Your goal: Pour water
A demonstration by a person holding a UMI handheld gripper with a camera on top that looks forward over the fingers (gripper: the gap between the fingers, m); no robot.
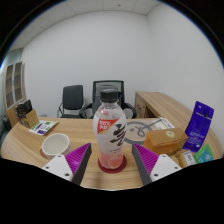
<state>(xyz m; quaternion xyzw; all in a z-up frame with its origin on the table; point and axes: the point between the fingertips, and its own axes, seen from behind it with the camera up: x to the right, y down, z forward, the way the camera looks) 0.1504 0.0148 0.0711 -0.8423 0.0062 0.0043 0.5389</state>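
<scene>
A clear plastic bottle (110, 130) with a white cap is seen upright on the wooden table (30, 150), between the fingers of the gripper (111, 163), which is held wide with gaps at both sides. A white bowl (56, 145) lies to its left. The bottle is judged light, smooth and slightly yielding; the labelled mid-body is best gripped.

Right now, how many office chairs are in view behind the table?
2. One chair stands beyond the table, ahead of the claw's left finger; the other chair stands directly behind the bottle, which partly hides it. Others may be hidden.
</scene>
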